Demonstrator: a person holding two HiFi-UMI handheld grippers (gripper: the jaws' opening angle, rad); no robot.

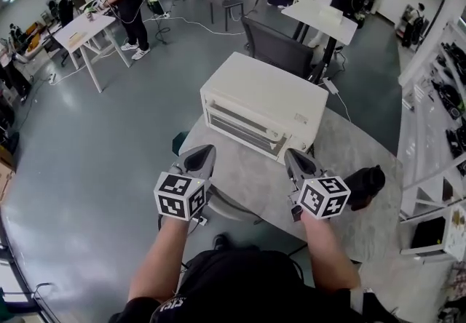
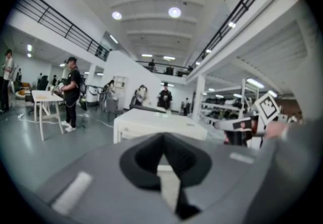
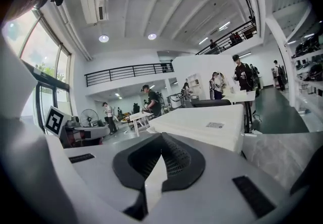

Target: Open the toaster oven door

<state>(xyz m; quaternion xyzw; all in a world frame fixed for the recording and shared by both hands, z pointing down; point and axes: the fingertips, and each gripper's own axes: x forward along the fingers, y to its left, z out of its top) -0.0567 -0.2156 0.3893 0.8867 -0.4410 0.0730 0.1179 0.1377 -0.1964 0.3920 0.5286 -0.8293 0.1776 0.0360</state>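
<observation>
Matt white toaster oven [image 1: 263,105] on mottled, stone-like grey table [image 1: 364,150].

Bare desk [image 1: 251,180] lies between the toaster oven [image 1: 263,100] front and both grippers, leaving the straight approach to its door free. A black object [image 1: 366,185] sits on the desk just right of the right gripper [image 1: 293,156], crowding that side. The left gripper [image 1: 205,150] hangs at the desk's edge beside the floor [image 1: 109,140]. A dark chair [image 1: 277,46] stands close behind the oven.

A dark object [image 1: 370,182] on the tabletop [image 1: 247,176] is partly covered by the right claw [image 1: 293,156], its kind unclear; the left claw [image 2: 162,140] hides the lower front of the toaster oven [image 2: 151,119]
</observation>
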